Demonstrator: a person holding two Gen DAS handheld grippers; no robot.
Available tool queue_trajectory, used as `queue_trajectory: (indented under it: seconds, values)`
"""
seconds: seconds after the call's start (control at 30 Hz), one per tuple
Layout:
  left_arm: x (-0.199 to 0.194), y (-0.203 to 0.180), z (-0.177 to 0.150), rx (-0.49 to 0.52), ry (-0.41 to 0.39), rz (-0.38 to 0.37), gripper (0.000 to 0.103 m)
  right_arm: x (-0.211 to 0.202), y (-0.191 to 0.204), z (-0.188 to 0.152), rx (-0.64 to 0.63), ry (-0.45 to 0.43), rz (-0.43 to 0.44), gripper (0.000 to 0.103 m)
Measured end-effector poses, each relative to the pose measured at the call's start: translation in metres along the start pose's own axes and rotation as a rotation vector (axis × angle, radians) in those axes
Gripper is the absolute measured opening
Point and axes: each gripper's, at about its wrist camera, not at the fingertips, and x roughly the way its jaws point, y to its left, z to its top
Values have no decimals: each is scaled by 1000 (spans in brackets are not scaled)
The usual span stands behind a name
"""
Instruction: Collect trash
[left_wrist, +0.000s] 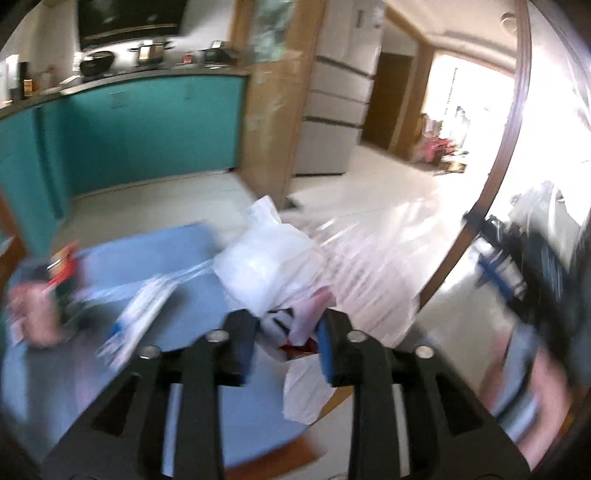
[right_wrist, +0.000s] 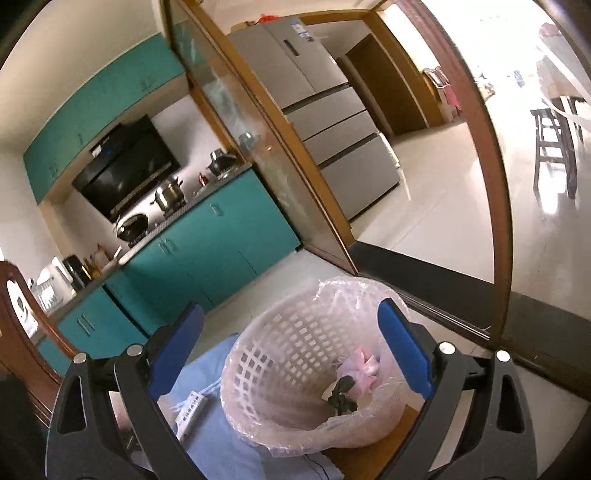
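In the left wrist view, the left gripper (left_wrist: 284, 345) is seen with a white plastic bag (left_wrist: 269, 266) between its two fingers; the fingers appear clenched on crumpled white and red-printed trash (left_wrist: 295, 332), though the blur leaves the contact uncertain. The bag lies on a blue cloth (left_wrist: 147, 258) covering the tabletop, near its edge. To do the step well, the grasp should be kept firm on a thick fold of plastic, and the load should be lifted clear of the cloth before it is carried toward the basket, so that nothing is dragged or spilled. Almost the whole frame is smeared by motion; the pink and red items (left_wrist: 48, 291) at the left cannot be identified, nor the dark shapes at the right edge.

In the right wrist view, the right gripper (right_wrist: 291, 350) is held with its fingers spread wide and empty, poised over the lined pink basket (right_wrist: 280, 350), which stands on the tabletop. Pink crumpled trash (right_wrist: 360, 367) and a dark scrap (right_wrist: 341, 398) already lie inside. The basket's near base is cut off, and the printed packet (right_wrist: 190, 408) beside it is too small to be read.
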Motion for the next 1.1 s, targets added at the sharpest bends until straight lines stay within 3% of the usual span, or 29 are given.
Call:
queue_trajectory:
  seconds: [0.03, 0.07, 0.1, 0.27, 0.43, 0.6, 0.73, 0.83, 1.1]
  values:
    - [14, -8, 10, 6, 0, 5, 59, -1, 0, 1, 1, -8, 2, 93]
    - [24, -12, 14, 10, 0, 35, 84, -1, 0, 3, -3, -6, 6, 93]
    - [36, -13, 16, 11, 9, 86, 89, -1, -1, 3, -4, -2, 9, 93]
    - [30, 15, -12, -14, 60, 190, 90, 6, 9, -2, -56, 54, 41, 93]
    - [-46, 69, -58, -56, 16, 344, 93, 7, 49, -26, -199, 155, 111, 93]
    - [-110, 120, -97, -142, -40, 521, 98, -2, 113, -78, -391, 298, 219, 93]
    - [-136, 147, -125, -233, -58, 542, 98, -13, 145, -114, -466, 389, 297, 93]
    - [-132, 162, -132, -269, -11, 535, 98, -21, 156, -132, -499, 415, 318, 93]
    - [-137, 152, -134, -225, -33, 511, 98, -17, 157, -136, -500, 416, 298, 93]
